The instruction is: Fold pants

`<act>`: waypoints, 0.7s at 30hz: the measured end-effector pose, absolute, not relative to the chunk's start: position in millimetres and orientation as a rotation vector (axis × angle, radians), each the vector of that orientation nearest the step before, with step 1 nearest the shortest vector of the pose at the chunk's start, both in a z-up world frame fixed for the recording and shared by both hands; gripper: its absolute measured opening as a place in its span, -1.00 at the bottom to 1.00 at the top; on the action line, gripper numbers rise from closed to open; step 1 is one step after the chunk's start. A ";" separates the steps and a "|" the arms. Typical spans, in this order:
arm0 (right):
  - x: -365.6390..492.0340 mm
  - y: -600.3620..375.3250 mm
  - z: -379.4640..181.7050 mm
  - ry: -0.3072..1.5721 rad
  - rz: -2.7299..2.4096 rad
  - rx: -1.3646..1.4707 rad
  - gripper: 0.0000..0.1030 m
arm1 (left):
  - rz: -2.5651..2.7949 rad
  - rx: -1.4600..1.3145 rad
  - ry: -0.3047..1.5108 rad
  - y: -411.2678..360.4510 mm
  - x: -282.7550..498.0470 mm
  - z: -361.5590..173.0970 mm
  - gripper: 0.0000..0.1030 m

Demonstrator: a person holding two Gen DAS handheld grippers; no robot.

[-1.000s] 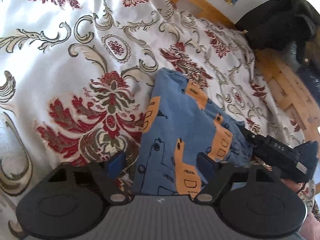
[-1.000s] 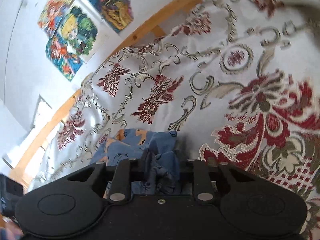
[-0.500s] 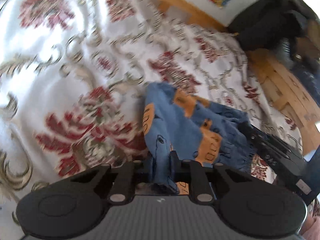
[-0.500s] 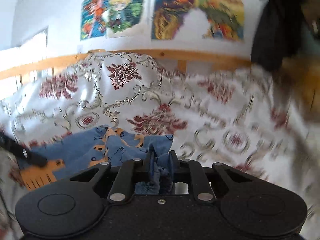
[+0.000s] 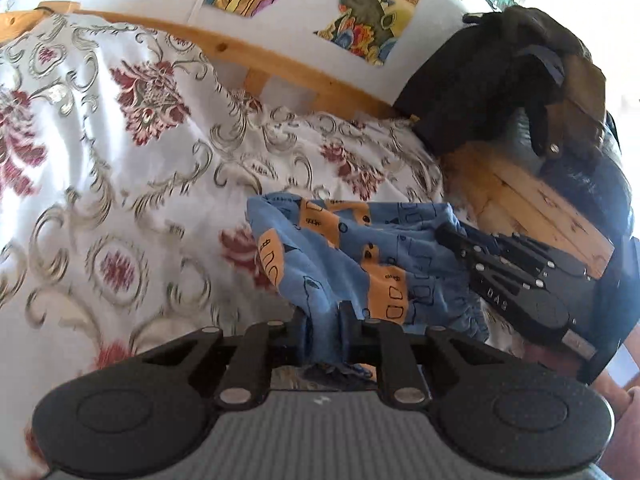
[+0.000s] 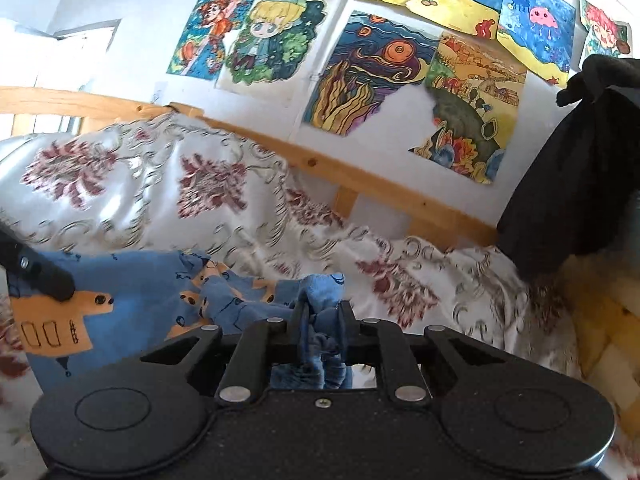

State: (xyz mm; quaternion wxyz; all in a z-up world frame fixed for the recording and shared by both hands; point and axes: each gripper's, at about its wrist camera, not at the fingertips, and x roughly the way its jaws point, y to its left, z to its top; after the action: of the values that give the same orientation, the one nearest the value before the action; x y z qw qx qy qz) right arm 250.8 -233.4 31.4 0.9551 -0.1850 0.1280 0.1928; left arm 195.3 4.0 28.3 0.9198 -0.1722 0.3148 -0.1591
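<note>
The pants point(image 5: 360, 248) are blue with orange truck prints and hang bunched above a white bedspread with red flower patterns point(image 5: 120, 184). My left gripper point(image 5: 323, 322) is shut on one edge of the cloth, which is pinched between its fingers. In the left wrist view my right gripper point(image 5: 450, 236) shows at the far right, gripping the other edge. The right wrist view has my right gripper point(image 6: 322, 316) shut on a wad of blue pants point(image 6: 132, 280). My left gripper's finger point(image 6: 36, 272) enters at that view's left edge.
A wooden bed rail point(image 6: 360, 176) runs along the wall behind the bedspread point(image 6: 200, 200). Colourful drawings point(image 6: 380, 80) hang on the wall above it. Dark clothing point(image 5: 500, 80) is piled over the wooden footboard point(image 5: 532, 208) at the right.
My left gripper went from open beside the pants to shut on their edge. Both grippers have lifted and tilted up, raising the cloth off the bed; the wall now shows.
</note>
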 end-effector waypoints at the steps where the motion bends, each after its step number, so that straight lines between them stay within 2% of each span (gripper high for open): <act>1: 259.7 -234.1 30.4 0.263 0.393 -0.373 -0.71 | -0.322 -0.358 0.645 3.9 203.6 23.5 -0.67; 9: 319.9 -246.4 -44.6 0.481 0.403 -0.291 -0.71 | -0.258 -0.409 0.801 18.9 233.4 -56.3 -0.63; 16: 325.9 -258.7 -54.9 0.514 0.402 -0.155 -0.63 | -0.282 -0.416 0.797 24.9 231.8 -61.3 -0.51; 19: 325.3 -259.4 -53.2 0.515 0.386 -0.151 -0.49 | -0.276 -0.435 0.803 25.4 232.9 -60.1 -0.48; 21: 320.7 -263.5 -47.8 0.512 0.371 -0.130 -0.27 | -0.269 -0.417 0.810 23.8 232.8 -57.1 -0.30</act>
State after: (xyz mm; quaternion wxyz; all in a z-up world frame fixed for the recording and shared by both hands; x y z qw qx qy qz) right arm 320.7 -263.5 -47.8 0.9484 -0.0637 0.2517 0.1821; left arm 232.8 23.8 -57.1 0.8893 -0.2008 0.3900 -0.1294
